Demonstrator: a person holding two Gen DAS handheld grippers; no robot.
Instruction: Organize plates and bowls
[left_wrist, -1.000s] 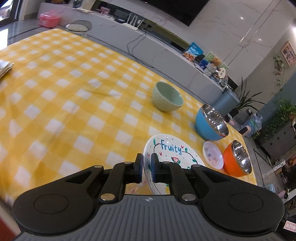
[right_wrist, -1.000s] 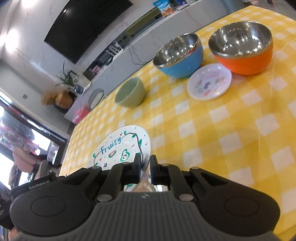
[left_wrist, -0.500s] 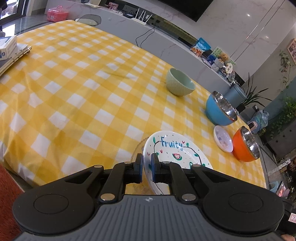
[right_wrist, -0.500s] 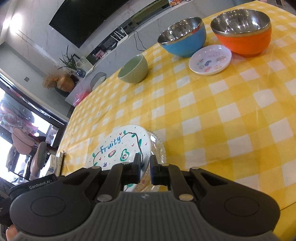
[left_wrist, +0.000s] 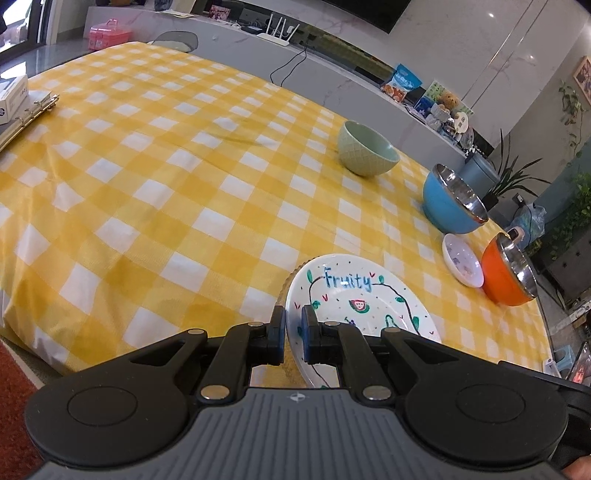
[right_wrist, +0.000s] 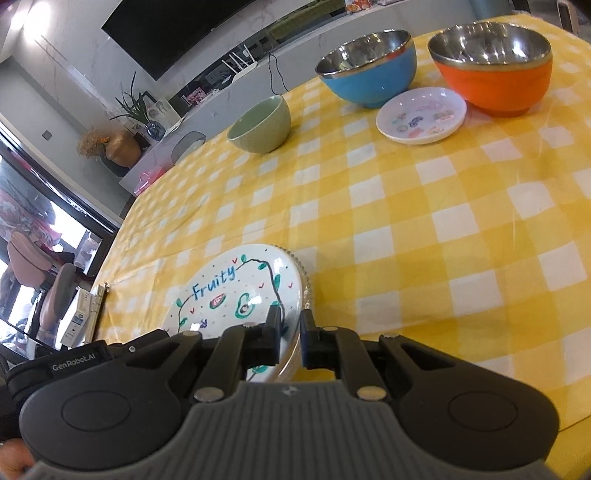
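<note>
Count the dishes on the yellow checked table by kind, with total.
Bowls: 3 — pale green ceramic bowl, blue steel-lined bowl, orange steel-lined bowl.
Plates: 3 — white "Fruity" plate, clear ridged glass plate under it, small white patterned saucer.
Total: 6.

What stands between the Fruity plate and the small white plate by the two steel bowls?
Nothing visible: only bare checked tablecloth lies between the Fruity plate, gripped at its rim by both grippers, and the small plate.
</note>
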